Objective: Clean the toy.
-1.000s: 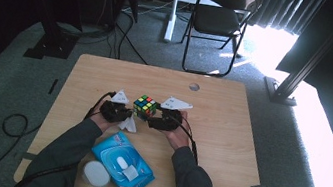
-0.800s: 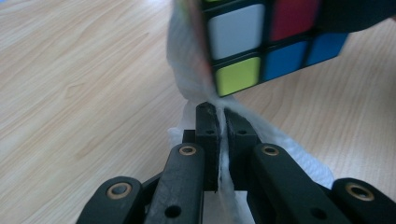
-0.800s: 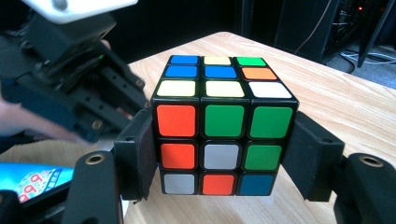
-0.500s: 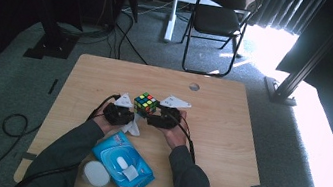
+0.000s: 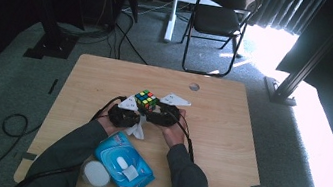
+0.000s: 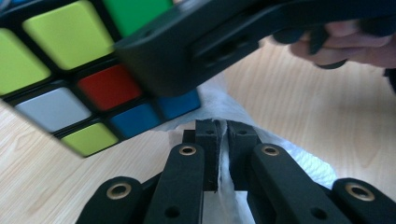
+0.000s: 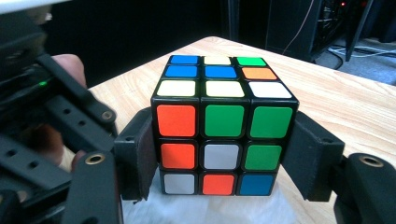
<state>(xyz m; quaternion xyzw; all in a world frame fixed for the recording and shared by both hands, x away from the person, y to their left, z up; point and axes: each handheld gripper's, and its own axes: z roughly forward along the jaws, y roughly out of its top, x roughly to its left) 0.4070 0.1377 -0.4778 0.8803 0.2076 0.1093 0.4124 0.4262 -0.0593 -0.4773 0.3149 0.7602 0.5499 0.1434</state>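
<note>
Now my right gripper [image 7: 219,158] clamps the Rubik's cube [image 7: 223,126] near mid-table, and my left gripper [image 6: 223,140], shifted closer under it since a second ago, pinches the white wipe [image 6: 299,161] shut — so wiping the cube's underside looks ready to begin.

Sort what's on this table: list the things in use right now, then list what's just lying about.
In use:
- puzzle cube, clamped by the right gripper
- white wipe, pinched in the left gripper, under the cube

Lying about:
- blue wipes pack
- white round lid beside the pack
</note>
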